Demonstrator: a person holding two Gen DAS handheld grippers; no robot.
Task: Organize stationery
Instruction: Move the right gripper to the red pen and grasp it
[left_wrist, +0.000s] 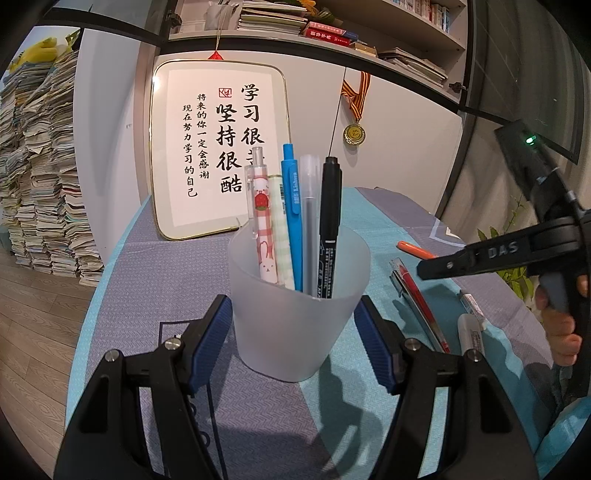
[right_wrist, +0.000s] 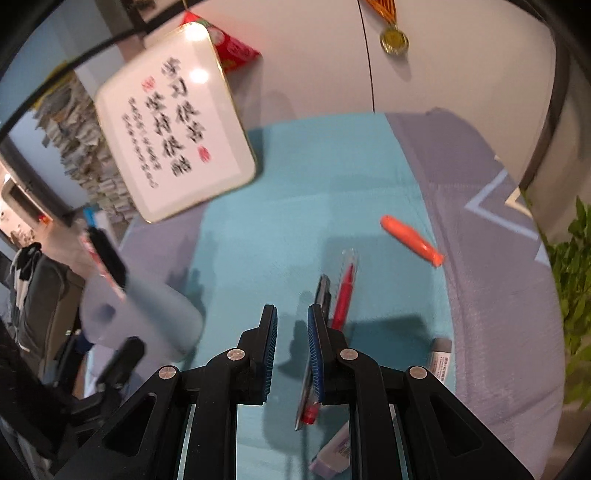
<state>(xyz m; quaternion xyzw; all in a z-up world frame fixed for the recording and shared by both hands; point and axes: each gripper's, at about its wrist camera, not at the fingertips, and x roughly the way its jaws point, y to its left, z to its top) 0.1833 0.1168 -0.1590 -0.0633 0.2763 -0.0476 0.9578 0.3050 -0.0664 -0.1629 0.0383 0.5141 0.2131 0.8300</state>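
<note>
Left tool (left_wrist: 293, 343) clamps the frosted plastic cup (left_wrist: 298, 306), its ribbed blue pads pressed against the cup's two sides near the base, keeping it upright on the tabletop (left_wrist: 147, 280). Five pens already stand in the cup, from left to right: a pink checked pen with a rabbit print (left_wrist: 263, 221), a pale green one (left_wrist: 279, 229), a blue clip pen (left_wrist: 291, 206), a grey translucent pen (left_wrist: 308, 206) and a black marker (left_wrist: 330, 221). By that count the sorting looks about half done.

To the right of the cup, loose items lie on the cloth: a red gel pen (right_wrist: 343, 295) with a clear cap, a dark slim pen (right_wrist: 323, 291) just beside it, an orange marker (right_wrist: 412, 240) farther back, and white labelled tubes (left_wrist: 472, 332) near the front edge. These are what is left to collect.

Right tool (right_wrist: 292, 332), gripped by a person's hand (left_wrist: 561, 332), hangs above the red and dark pens with its jaws nearly closed and nothing between them; they would need to open before a pickup.

The cup is smooth, matte and tapered. The cloth is woven, in teal and lilac panels. The pens are glossy plastic cylinders, and a rounded gold-rimmed calligraphy board (left_wrist: 218, 147) leans behind them.
</note>
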